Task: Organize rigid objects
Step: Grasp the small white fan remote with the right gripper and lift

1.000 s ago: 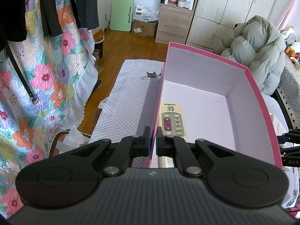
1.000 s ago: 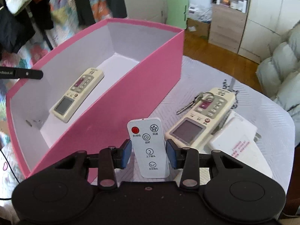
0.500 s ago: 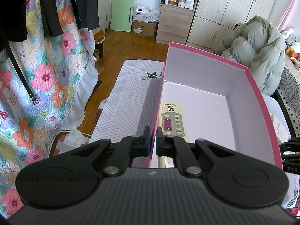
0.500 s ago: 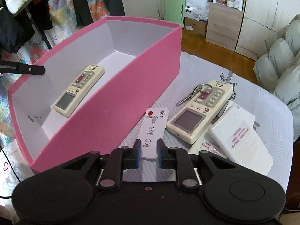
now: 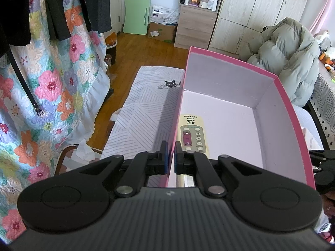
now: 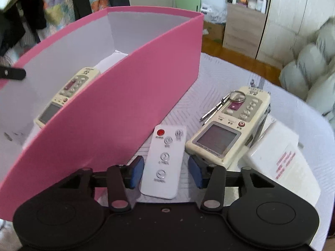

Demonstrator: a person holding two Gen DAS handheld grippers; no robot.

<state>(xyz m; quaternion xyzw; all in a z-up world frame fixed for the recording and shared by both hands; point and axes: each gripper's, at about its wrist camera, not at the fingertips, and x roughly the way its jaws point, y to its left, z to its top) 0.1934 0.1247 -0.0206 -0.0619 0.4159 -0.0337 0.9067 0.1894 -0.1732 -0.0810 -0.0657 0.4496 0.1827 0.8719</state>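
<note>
Two grippers share the work here, and the left gripper [image 5: 171, 158] is the anchor: its jaws are pinched on the near left wall of the pink box [image 5: 292, 113], one blue pad outside and one inside, apparently to keep the light box from sliding while things are put in. Inside, at about twelve o'clock from that grip, a cream remote [image 5: 193, 133] lies flat on the pale floor of the box along the held wall, so one rigid item seems already sorted. Moving right across the striped tablecloth [image 6: 219, 79], the right gripper [image 6: 165, 174] straddles the small white remote [image 6: 165, 163], which lies flat on the cloth just beside the box's outer wall. Its jaws have just been opening and now stand apart, a blue pad on each side of the remote with a visible gap, so nothing is gripped; this looks like lining up for a pick. At about two o'clock from the white remote lies a larger cream remote with a screen [image 6: 228, 125], a key ring [image 6: 237, 96] resting across its top end. At about three o'clock a white boxy adapter [image 6: 280, 161] touches that remote's right edge, and these three probably await the box.
</note>
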